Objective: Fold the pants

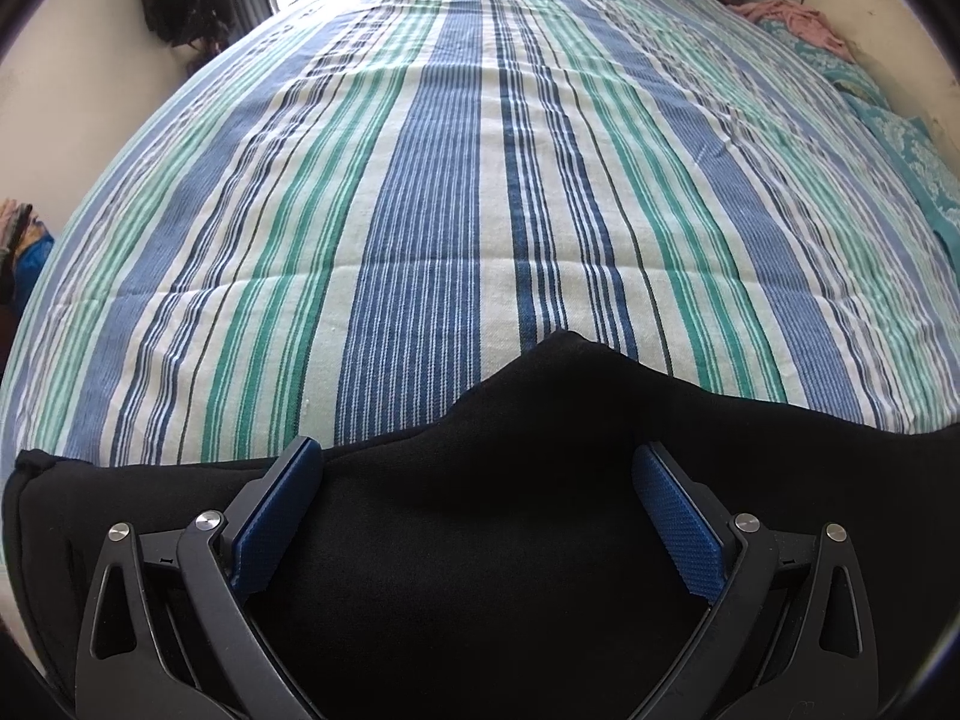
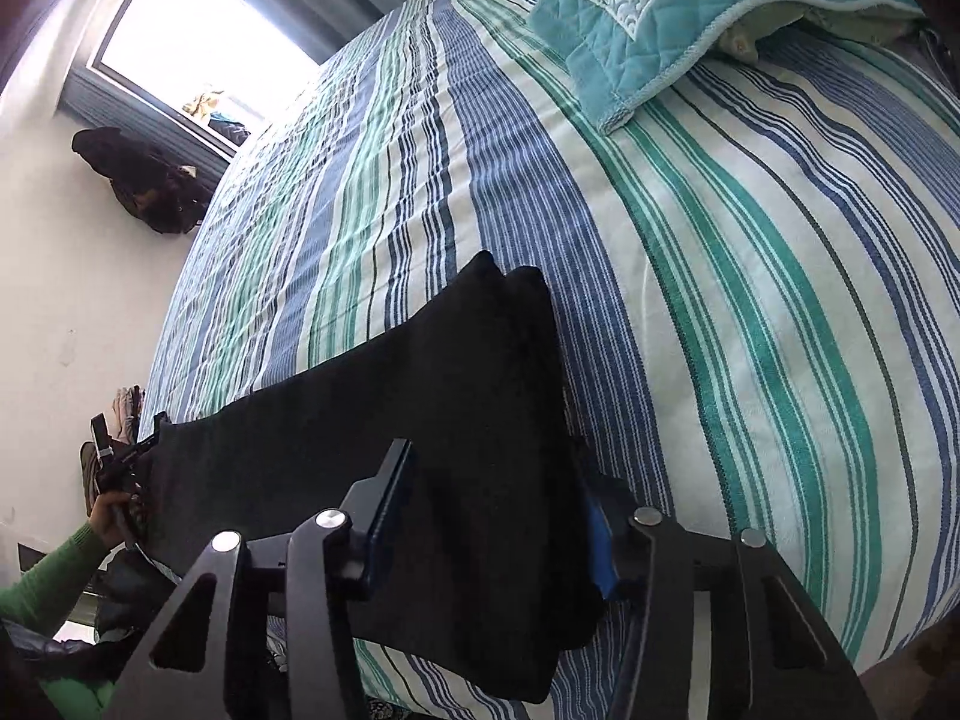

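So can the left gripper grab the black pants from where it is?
Probably yes. The left gripper is open right over the black pants, with cloth between its fingers and nothing covering it. It would just need to squeeze shut.

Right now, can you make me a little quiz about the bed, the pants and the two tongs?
1. True or false: the left tongs are wide open.
2. Pick one: what colour is the person's sleeve? A red, B green, C yellow.
3. Fill the gap: the cloth pinched in the right tongs is the ____.

Key: 1 true. 2 B. 3 black pants, which lie on the striped bed cover.
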Tool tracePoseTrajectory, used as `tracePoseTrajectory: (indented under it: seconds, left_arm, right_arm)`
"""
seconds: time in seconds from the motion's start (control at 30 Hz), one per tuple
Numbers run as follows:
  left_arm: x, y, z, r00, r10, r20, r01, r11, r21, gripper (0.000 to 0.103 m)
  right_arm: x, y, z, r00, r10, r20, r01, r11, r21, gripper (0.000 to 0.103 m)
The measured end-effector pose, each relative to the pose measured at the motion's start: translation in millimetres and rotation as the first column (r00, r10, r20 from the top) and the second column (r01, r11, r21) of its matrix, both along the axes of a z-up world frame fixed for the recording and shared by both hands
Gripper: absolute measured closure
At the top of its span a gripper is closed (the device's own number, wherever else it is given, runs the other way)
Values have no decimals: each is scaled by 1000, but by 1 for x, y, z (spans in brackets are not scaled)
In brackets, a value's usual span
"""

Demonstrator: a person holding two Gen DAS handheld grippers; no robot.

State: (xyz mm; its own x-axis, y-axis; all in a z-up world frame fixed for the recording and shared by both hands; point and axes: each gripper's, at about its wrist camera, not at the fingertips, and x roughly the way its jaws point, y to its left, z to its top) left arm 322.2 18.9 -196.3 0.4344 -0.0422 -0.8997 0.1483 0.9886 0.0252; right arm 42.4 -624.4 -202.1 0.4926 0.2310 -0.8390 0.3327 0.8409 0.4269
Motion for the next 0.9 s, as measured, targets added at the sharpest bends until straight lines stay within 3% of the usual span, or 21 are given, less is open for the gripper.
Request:
tracePoseTrajectory:
  seconds: [0.1, 0.23, 0.37, 0.47, 0.6, 0.7, 0.77, 0.9]
  left_arm:
    - [-7, 0, 17, 1000, 6, -15, -6, 999, -40, 2]
    - [-33, 5, 59, 999, -14, 39, 20, 985, -169, 2]
    - [-67, 16, 94, 995, -30, 94, 55, 960, -276, 2]
    - [-90, 26, 105, 993, -14, 115, 51, 946, -319, 2]
    - [-116, 47, 99, 994, 37, 106, 7, 920, -392, 2]
    - [-133, 64, 87, 992, 70, 100, -21, 906, -422, 2]
    - [-142, 75, 77, 992, 94, 78, -52, 900, -432, 2]
    - [-156, 97, 65, 990, 132, 46, -97, 887, -452, 2]
  right_arm:
    - [-4, -10, -1, 998, -54, -10, 55, 995, 83, 88]
    - [-11, 4, 22, 992, -99, 84, 82, 980, 179, 89]
    - [-15, 48, 54, 967, -103, 232, 22, 945, 327, 89]
    - [-5, 102, 70, 944, -83, 320, -72, 893, 444, 90]
    - [27, 204, 69, 921, -14, 389, -228, 792, 566, 90]
    - [54, 287, 52, 916, 55, 398, -309, 728, 612, 90]
    - [73, 342, 36, 918, 102, 384, -334, 721, 607, 90]
    - [107, 432, -6, 934, 92, 344, -312, 677, 666, 90]
